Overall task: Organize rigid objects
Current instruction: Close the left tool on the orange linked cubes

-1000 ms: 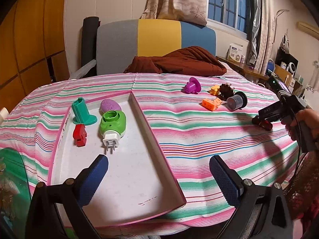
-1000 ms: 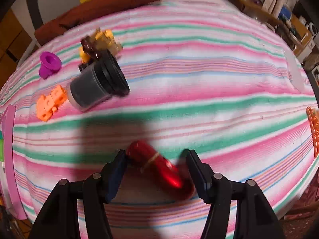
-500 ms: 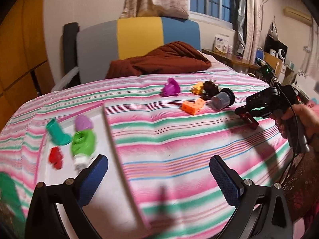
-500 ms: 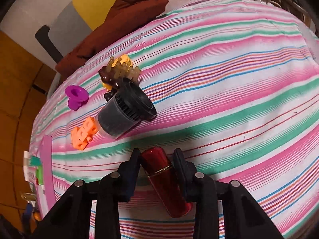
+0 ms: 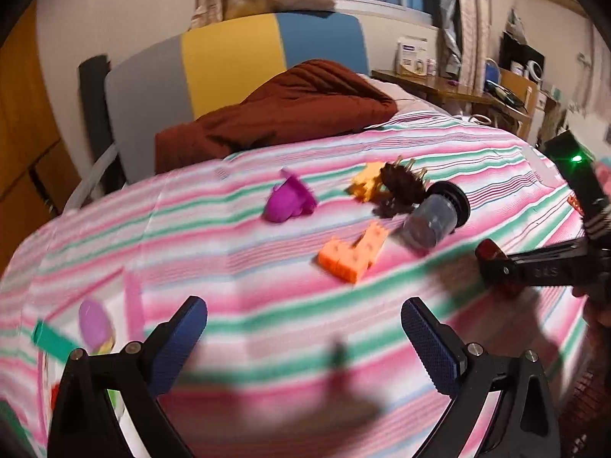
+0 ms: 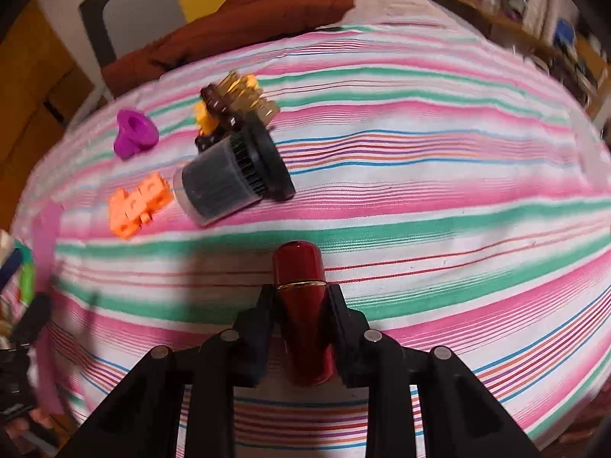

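Note:
My right gripper (image 6: 301,297) is shut on a shiny red tube (image 6: 301,305) and holds it above the striped cloth; it also shows in the left wrist view (image 5: 492,263). My left gripper (image 5: 303,324) is open and empty, above the cloth. Ahead lie a grey-and-black cylinder (image 6: 229,179) (image 5: 435,217), an orange block (image 6: 135,206) (image 5: 353,253), a purple funnel-shaped piece (image 6: 133,133) (image 5: 288,200), and a brown claw clip on a yellow piece (image 6: 233,103) (image 5: 397,183).
The pink-rimmed white tray (image 5: 133,305) lies at lower left with a purple piece (image 5: 93,320) and a green piece (image 5: 51,339) in it. A brown blanket (image 5: 282,114) and a colour-block headboard (image 5: 229,61) lie behind. Shelves stand at right.
My right gripper closed on the red tube and lifted it, turning it in line with the fingers. My left gripper swung right, away from the tray, toward the loose objects.

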`<state>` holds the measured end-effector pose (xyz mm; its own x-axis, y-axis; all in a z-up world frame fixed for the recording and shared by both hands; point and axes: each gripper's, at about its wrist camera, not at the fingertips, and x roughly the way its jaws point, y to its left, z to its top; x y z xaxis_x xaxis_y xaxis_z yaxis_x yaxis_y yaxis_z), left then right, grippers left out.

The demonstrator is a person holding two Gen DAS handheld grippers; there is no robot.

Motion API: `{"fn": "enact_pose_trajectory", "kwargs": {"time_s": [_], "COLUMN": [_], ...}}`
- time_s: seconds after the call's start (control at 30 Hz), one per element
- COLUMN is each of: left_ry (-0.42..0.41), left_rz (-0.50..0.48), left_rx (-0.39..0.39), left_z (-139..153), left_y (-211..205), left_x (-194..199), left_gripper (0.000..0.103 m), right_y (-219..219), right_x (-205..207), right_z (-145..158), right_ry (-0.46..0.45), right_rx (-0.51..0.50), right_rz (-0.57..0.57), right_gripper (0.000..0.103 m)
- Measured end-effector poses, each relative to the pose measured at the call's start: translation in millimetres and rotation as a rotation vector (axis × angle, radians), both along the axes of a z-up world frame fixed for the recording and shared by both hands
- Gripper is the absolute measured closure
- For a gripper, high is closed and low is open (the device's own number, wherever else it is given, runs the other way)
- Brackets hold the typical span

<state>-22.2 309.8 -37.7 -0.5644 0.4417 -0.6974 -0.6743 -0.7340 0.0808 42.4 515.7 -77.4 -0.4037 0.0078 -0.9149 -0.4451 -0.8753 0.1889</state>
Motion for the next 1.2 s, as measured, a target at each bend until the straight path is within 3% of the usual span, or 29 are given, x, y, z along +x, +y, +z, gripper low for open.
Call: {"fn": "enact_pose_trajectory", "kwargs": {"time_s": [0.1, 0.33, 0.47, 0.53, 0.6, 0.8, 1.0, 1.2], "left_ry": [0.035, 0.134, 0.095, 0.062, 0.082, 0.125, 0.113, 0.088], "left_rz": [-0.063, -0.190, -0.234, -0.239, -0.226, -0.249, -0.214, -0.197], "left_rx": [-0.033, -0.190, -0.202, -0.164, -0.133, -0.114, -0.091, -0.063], "left_z": [-6.8, -30.1, -42.8, -46.4, -47.7, -48.4, -48.0, -47.3], "left_y": [28.9, 84.1, 89.7, 85.7, 78.3, 59.5, 44.7, 30.6], "left_x": [-7.5, -23.9, -28.9, -29.1, -24.8, -6.9, 3.0, 16.2], "left_gripper": [0.001, 0.002, 0.038, 0.045, 0.052, 0.052, 0.052, 0.052], "right_y": [7.7, 5.1, 7.5, 8.1, 8.2, 6.8, 6.0, 3.1], "right_x": [4.4, 4.8, 1.2, 2.5, 3.3, 0.0, -1.2, -3.7], "right_z": [1.0, 3.0, 0.7, 1.3, 1.5, 0.1, 0.9, -1.0], "right_ry": [0.015, 0.007, 0.009, 0.008, 0.010, 0.015, 0.023, 0.092], "right_rx": [-0.045, -0.041, -0.050, -0.050, -0.053, -0.052, -0.048, -0.194], "right_rz": [-0.023, -0.017, -0.019, -0.019, -0.020, -0.021, -0.016, 0.021], "right_gripper": [0.077, 0.077, 0.077, 0.077, 0.077, 0.077, 0.077, 0.077]}}
